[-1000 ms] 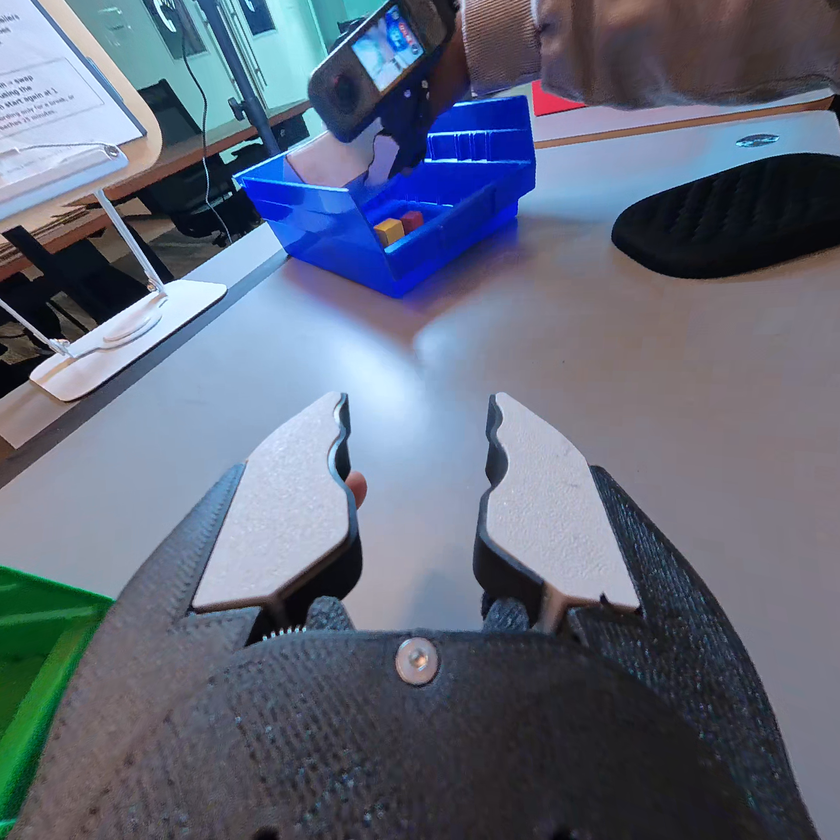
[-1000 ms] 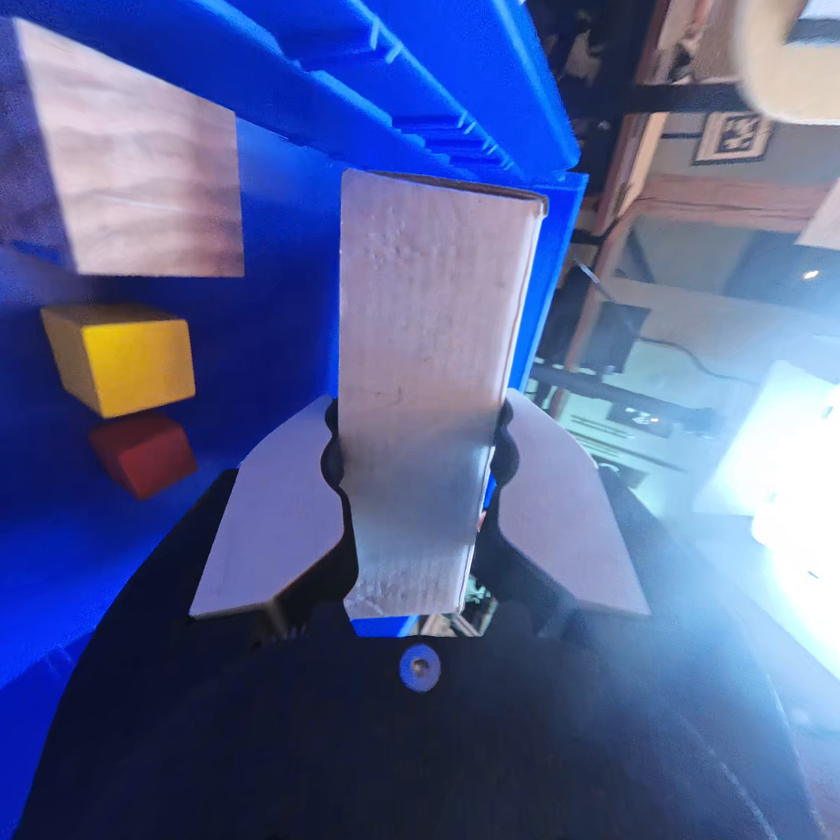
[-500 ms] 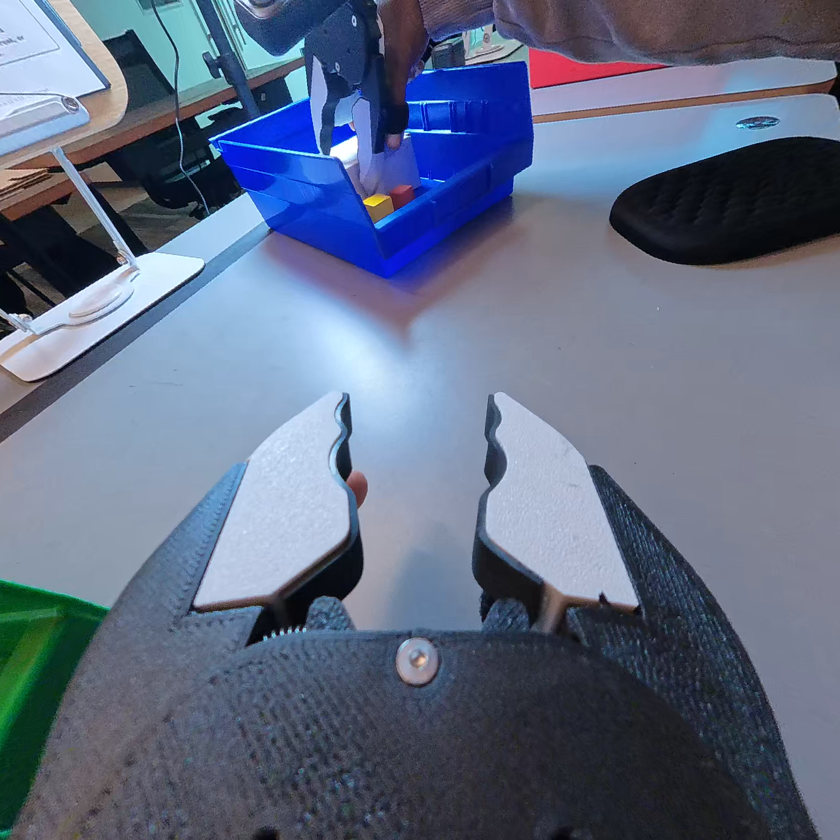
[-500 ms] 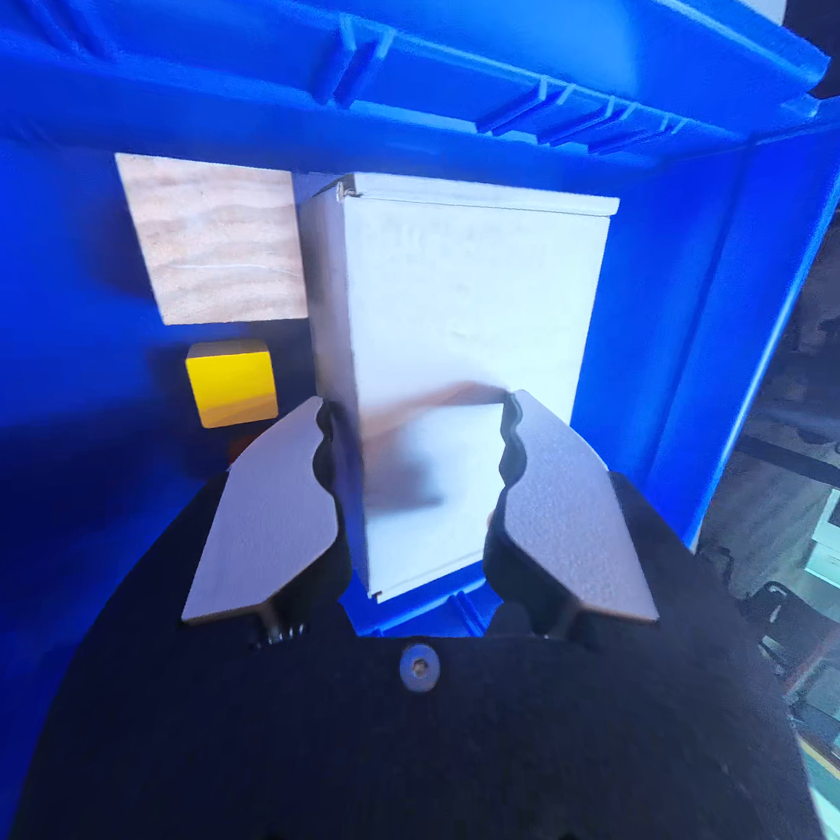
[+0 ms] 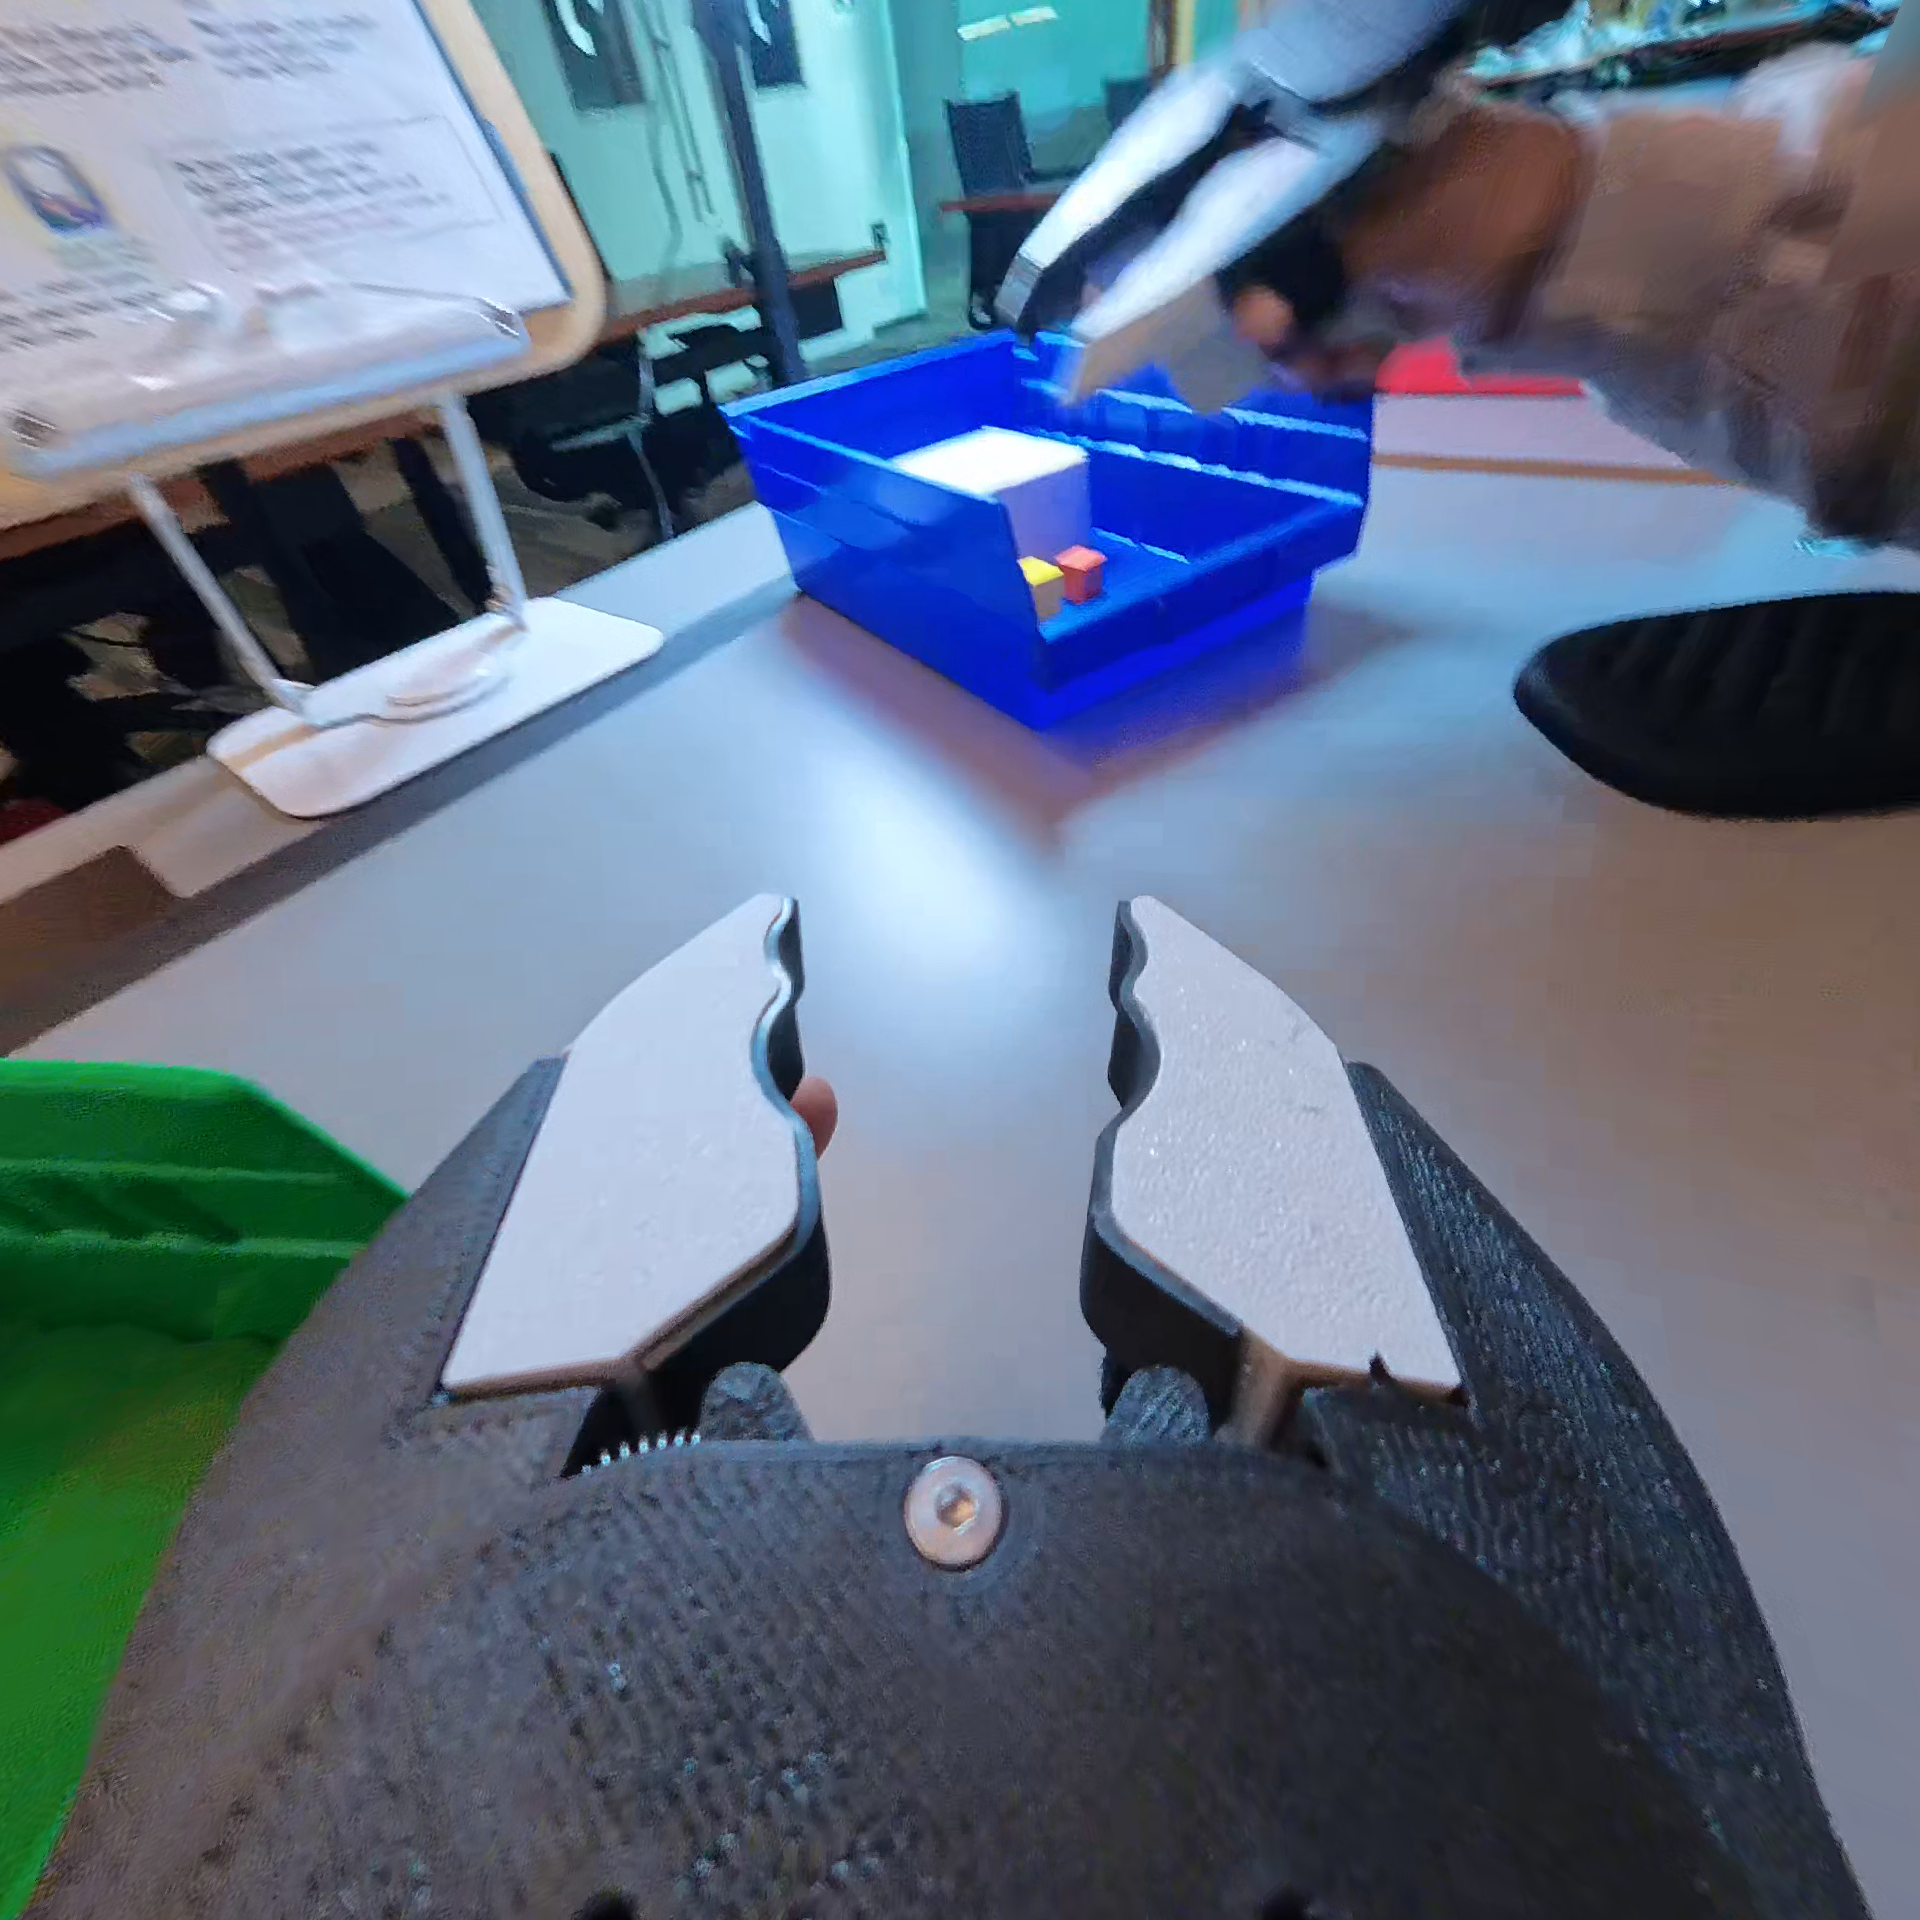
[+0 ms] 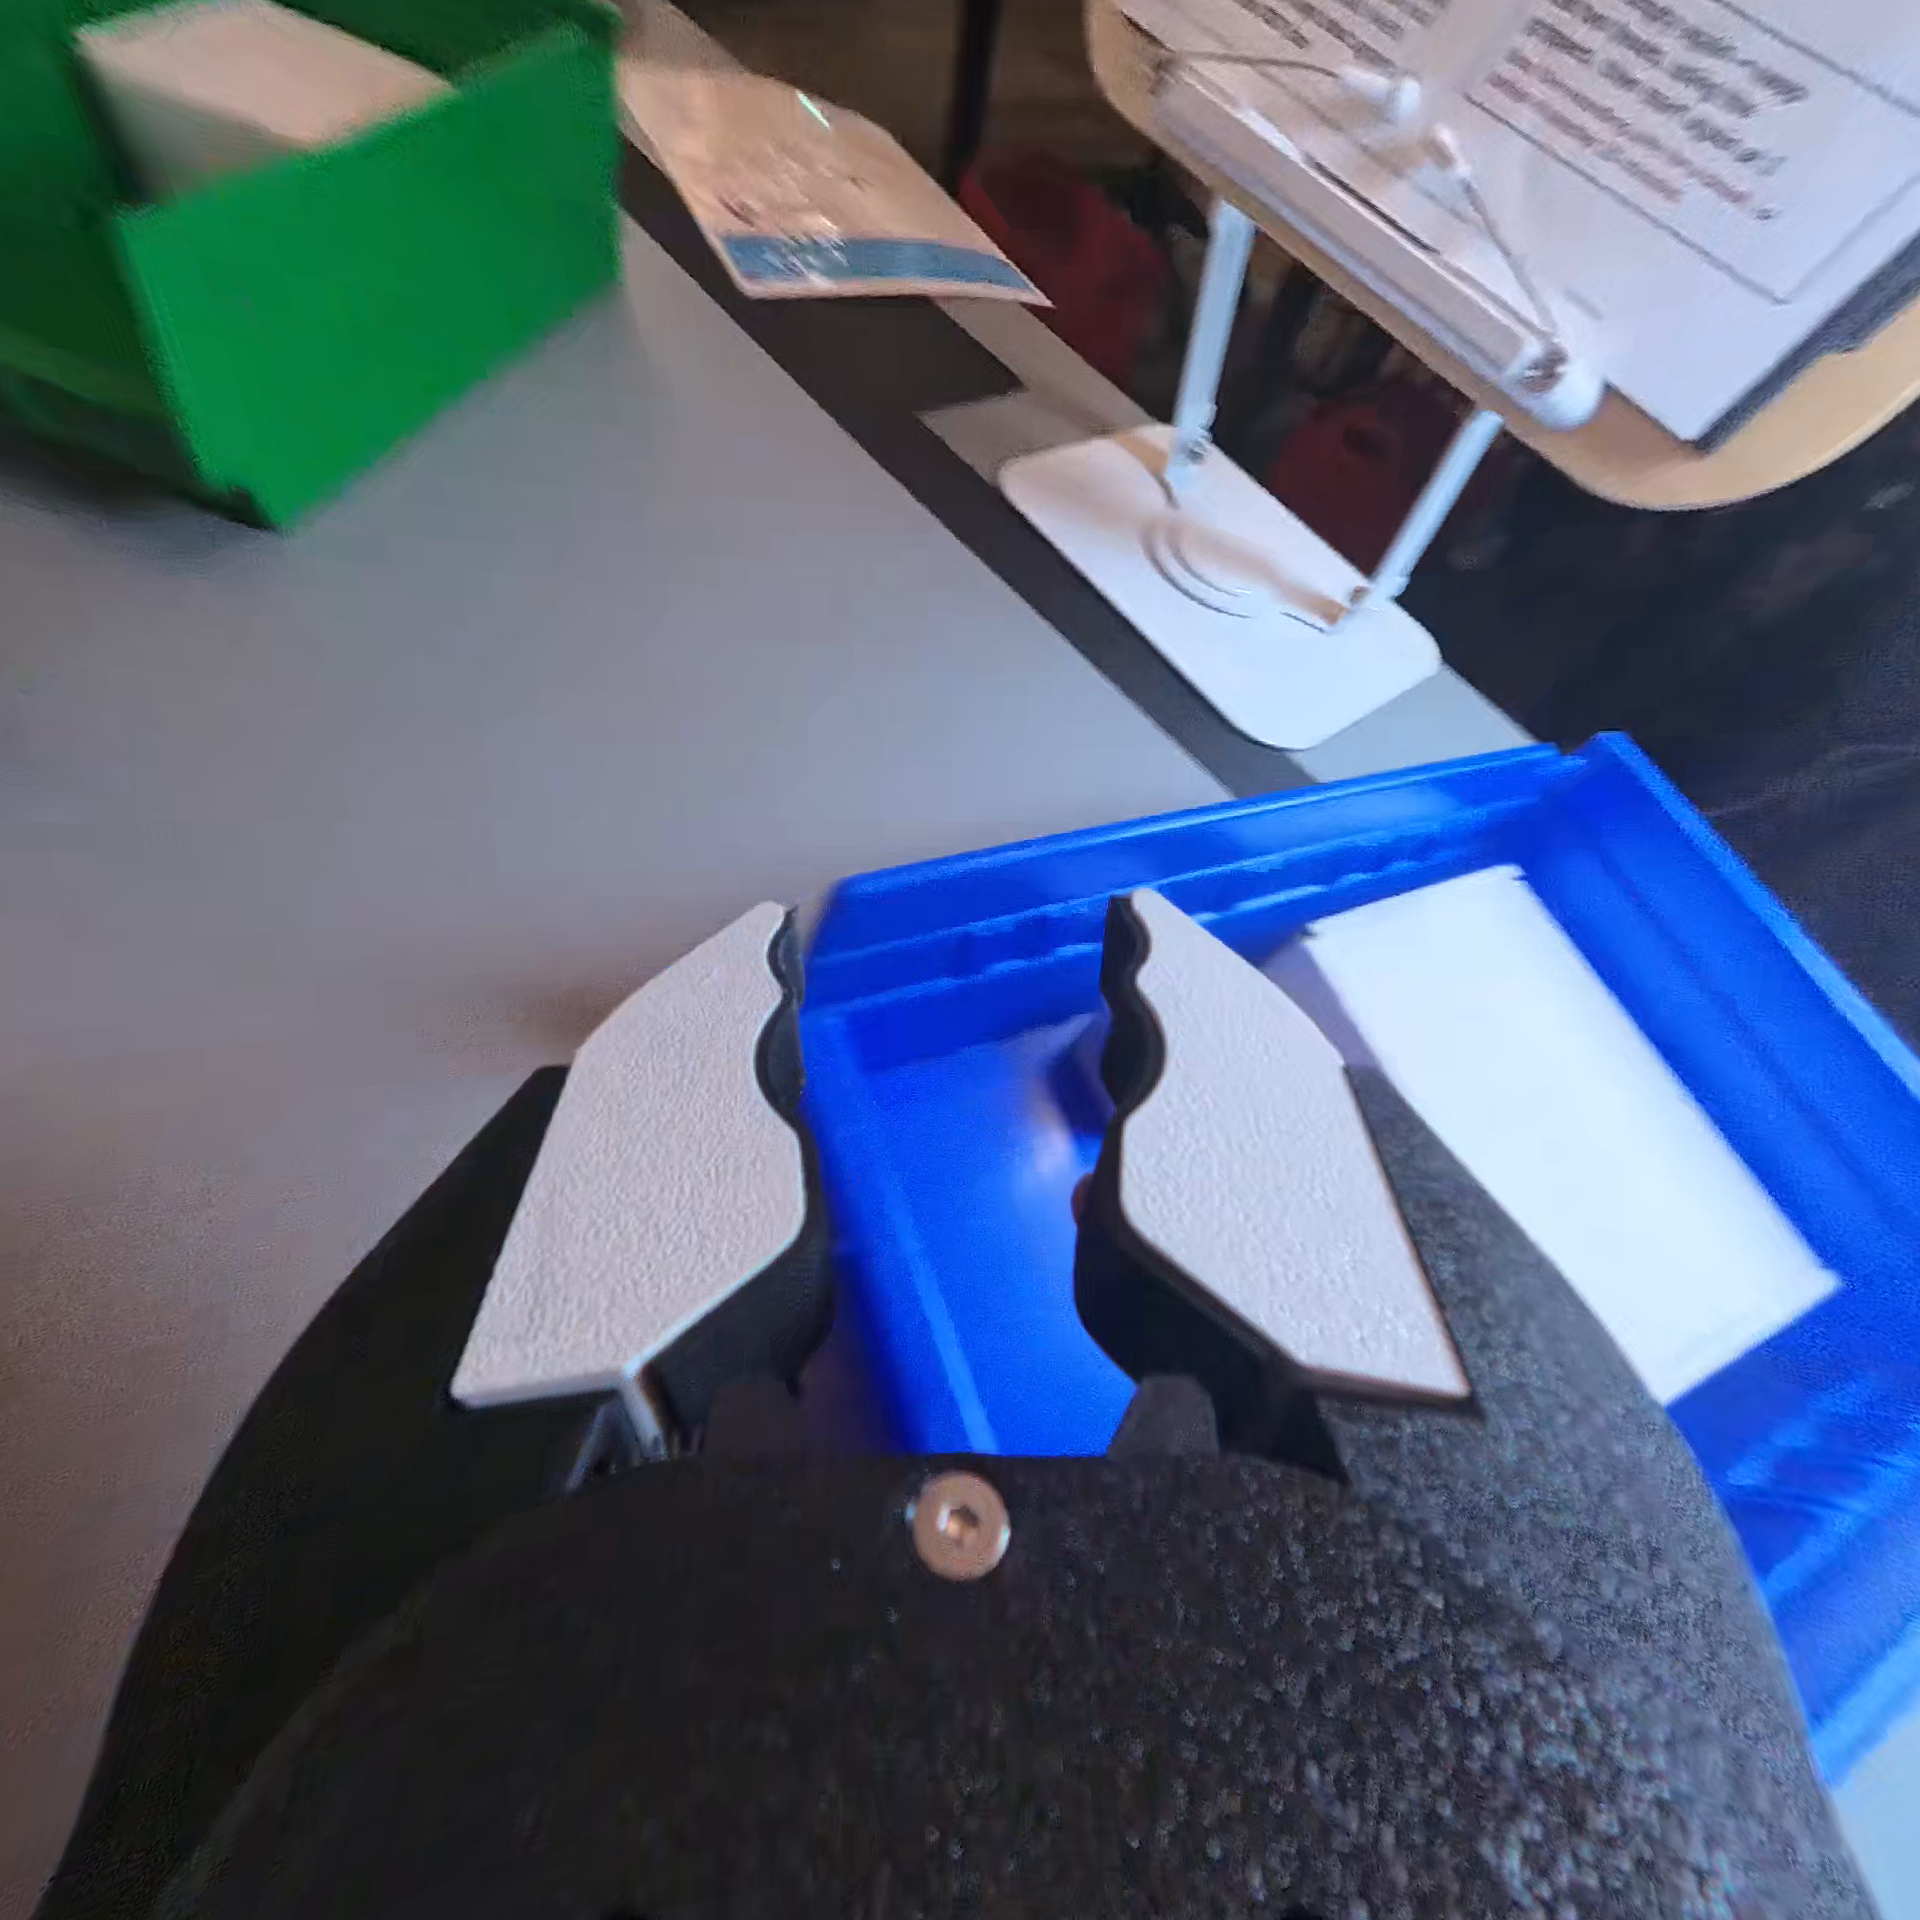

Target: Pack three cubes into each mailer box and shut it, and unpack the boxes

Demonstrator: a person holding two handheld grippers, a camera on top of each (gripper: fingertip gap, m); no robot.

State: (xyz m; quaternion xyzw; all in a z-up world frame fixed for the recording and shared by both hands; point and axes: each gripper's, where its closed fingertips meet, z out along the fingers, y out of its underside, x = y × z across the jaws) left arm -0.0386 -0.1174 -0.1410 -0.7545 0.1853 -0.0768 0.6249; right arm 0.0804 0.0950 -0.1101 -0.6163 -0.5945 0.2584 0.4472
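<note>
In the left wrist view, my left gripper [image 5: 954,909] is open and empty, low over the grey table [image 5: 1351,1039]. Ahead stands a blue bin [image 5: 914,540] holding a white mailer box [image 5: 992,462], a yellow cube [image 5: 1039,582] and a red cube [image 5: 1081,566]. My right gripper [image 5: 1055,327], blurred, hovers above the bin's far side. In the right wrist view, the right gripper [image 6: 956,914] is open and empty above the blue bin's [image 6: 1714,904] near corner. The white mailer box [image 6: 1538,1122] lies inside to its right. The cubes are hidden there.
A green bin [image 6: 343,301] with a white box [image 6: 239,94] in it stands at the far left, and also shows in the left wrist view [image 5: 125,1247]. A white document stand [image 6: 1236,613] sits at the table edge. A black pad [image 5: 1745,707] lies to the right.
My right gripper has let go of the white mailer box, left it in the blue bin, and risen out of the bin. The left gripper has stayed open in place.
</note>
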